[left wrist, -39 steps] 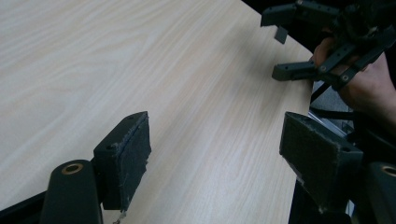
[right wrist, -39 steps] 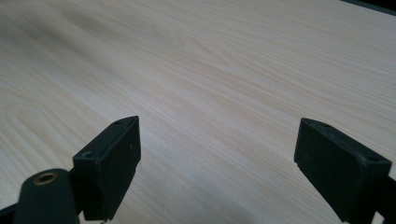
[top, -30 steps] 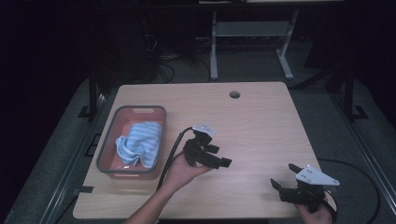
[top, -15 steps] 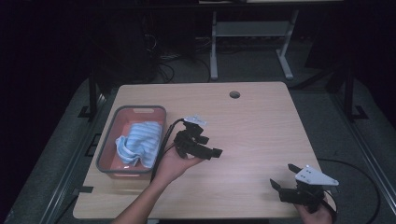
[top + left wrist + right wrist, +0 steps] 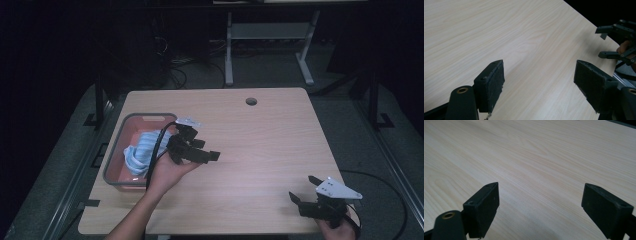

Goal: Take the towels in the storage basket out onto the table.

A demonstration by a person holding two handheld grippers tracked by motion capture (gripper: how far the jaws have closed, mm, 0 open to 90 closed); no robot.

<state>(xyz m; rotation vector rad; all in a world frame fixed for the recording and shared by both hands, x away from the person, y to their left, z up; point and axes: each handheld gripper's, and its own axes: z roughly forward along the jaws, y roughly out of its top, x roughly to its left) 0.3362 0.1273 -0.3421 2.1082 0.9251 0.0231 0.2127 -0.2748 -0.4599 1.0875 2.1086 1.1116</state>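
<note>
Figure. Light wood-grain bench [image 5: 260,135] seen from above, with a round cable hole [image 5: 251,101] near its far edge and dark floor on every side. The left gripper [image 5: 197,150] is held over the bench just beside the right wall of a grey-rimmed tray [image 5: 116,150], which sits at the left side of the bench, close to the left edge. The right gripper [image 5: 305,192] hangs at the near right corner, close to the near edge and well apart from the left gripper. The whole middle and far right of the bench between and beyond the two grippers is bare wood.

Left gripper view: the fingers [image 5: 490,85] stand wide apart with nothing between them, only bench surface below; the right gripper [image 5: 616,40] shows farther off at the bench's edge. Right gripper view: the fingers [image 5: 484,207] are likewise spread wide and hold nothing, above bare wood.

Surroundings: a metal stand [image 5: 265,45] and loose cables [image 5: 172,70] lie on the floor behind the bench; the room beyond is dark.

The cloth [image 5: 142,152], pale blue with white stripes, lies crumpled inside the tray on its reddish floor, near the left gripper; whether gripper and cloth touch cannot be told.
</note>
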